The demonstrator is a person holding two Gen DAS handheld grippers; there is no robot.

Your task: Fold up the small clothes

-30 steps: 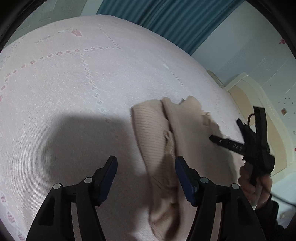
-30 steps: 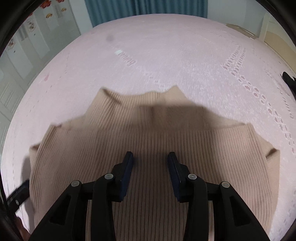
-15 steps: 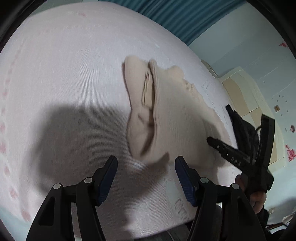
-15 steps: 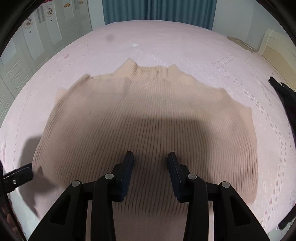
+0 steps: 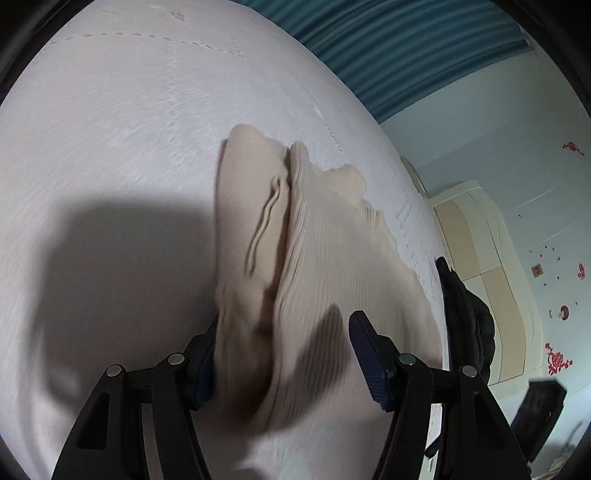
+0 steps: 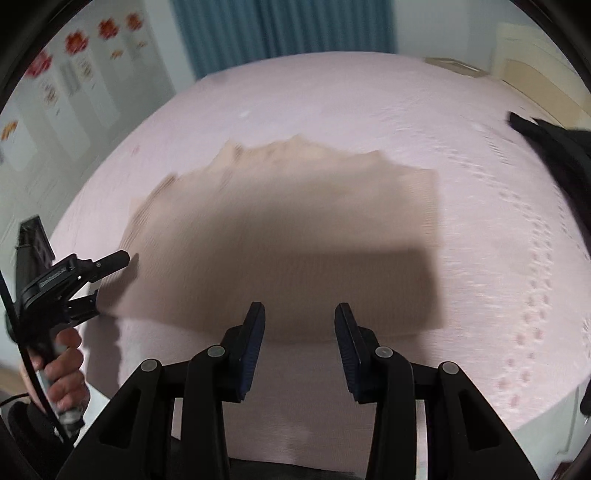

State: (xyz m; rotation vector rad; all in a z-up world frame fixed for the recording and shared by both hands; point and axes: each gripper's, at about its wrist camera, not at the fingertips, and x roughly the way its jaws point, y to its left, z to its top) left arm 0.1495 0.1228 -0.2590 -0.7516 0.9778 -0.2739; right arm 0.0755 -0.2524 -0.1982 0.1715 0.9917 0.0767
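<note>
A beige ribbed knit top lies flat on the pink bed. In the left wrist view the top shows a folded sleeve along its left side. My left gripper is open, its jaws either side of the top's near corner; it also shows in the right wrist view at the top's left edge. My right gripper is open and empty, just off the top's near edge.
A dark garment lies on the bed to the right of the top; it also shows in the right wrist view. A cream headboard and teal curtains stand behind the bed.
The right gripper has pulled back off the top toward the bed's near edge. The left gripper has moved in onto the top's near left corner.
</note>
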